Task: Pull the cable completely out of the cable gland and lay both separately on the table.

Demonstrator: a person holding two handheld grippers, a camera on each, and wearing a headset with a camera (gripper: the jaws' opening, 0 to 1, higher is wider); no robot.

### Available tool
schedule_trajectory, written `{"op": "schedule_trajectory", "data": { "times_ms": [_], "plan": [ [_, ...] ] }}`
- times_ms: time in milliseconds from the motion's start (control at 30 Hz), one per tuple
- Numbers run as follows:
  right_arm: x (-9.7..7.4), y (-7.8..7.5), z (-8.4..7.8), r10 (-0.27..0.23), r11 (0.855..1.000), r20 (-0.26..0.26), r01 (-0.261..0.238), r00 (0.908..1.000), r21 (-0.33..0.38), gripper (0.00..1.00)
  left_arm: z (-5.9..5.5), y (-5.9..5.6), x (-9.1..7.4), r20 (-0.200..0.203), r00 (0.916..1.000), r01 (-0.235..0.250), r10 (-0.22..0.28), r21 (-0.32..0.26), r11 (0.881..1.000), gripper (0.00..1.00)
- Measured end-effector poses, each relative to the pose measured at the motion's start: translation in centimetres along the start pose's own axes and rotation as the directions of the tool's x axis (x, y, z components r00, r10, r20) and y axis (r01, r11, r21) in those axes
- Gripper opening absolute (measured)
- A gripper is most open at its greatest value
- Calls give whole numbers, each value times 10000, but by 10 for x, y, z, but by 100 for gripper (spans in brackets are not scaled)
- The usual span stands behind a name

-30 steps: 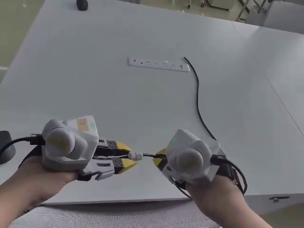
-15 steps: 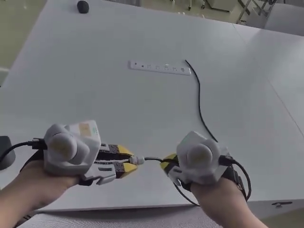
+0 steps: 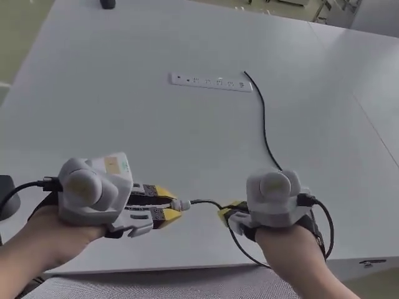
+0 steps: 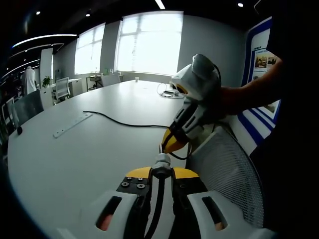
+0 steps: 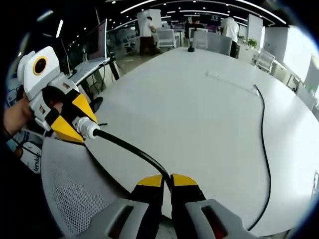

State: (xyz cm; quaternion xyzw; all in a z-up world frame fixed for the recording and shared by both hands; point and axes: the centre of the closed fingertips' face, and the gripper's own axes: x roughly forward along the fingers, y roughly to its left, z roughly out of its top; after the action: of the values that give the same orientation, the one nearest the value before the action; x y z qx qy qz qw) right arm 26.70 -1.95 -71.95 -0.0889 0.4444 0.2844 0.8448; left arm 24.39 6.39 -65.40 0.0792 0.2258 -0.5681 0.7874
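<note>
My left gripper is shut on a small white cable gland, held above the near edge of the white table. A black cable runs out of the gland's tip to my right gripper, which is shut on it a short way off. In the left gripper view the gland sits between the yellow jaw tips, and the right gripper faces it. In the right gripper view the cable curves from the gland down into my closed jaws.
A white power strip lies mid-table with its black cord running toward my right hand. A dark object sits at the far edge, another dark device at the left edge. A mesh chair is below the table edge.
My right gripper has moved to the right, away from the left one. More black cable shows between the gland and the right jaws.
</note>
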Motion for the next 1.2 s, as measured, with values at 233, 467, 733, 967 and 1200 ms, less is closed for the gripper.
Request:
{"op": "schedule_trajectory", "data": {
  "times_ms": [233, 467, 733, 967, 1200],
  "plan": [
    [-2, 0, 0, 48, 9996, 264, -40, 9996, -277, 0, 1, 3, 1, 22, 10000, -12, 12, -42, 10000, 15],
    [-5, -1, 2, 105, 9983, 543, -74, 9985, -576, 1, 2, 7, 2, 36, 10000, -31, 31, -135, 9999, 15],
    [-16, 9, 21, 139, 9903, 1315, 46, 9912, -1391, 19, -1, 10, 3, -39, 10000, -11, 10, -198, 9998, 15],
    [-31, 40, 54, 871, 9521, 1831, -277, 9792, -3045, 20, -2, 10, 5, -109, 9999, 26, -28, -223, 9997, 15],
    [-16, 61, 48, 950, 8023, 879, -240, 9916, -5964, 16, -2, 10, 5, -126, 9999, 34, -37, -274, 9996, 15]
  ]
}}
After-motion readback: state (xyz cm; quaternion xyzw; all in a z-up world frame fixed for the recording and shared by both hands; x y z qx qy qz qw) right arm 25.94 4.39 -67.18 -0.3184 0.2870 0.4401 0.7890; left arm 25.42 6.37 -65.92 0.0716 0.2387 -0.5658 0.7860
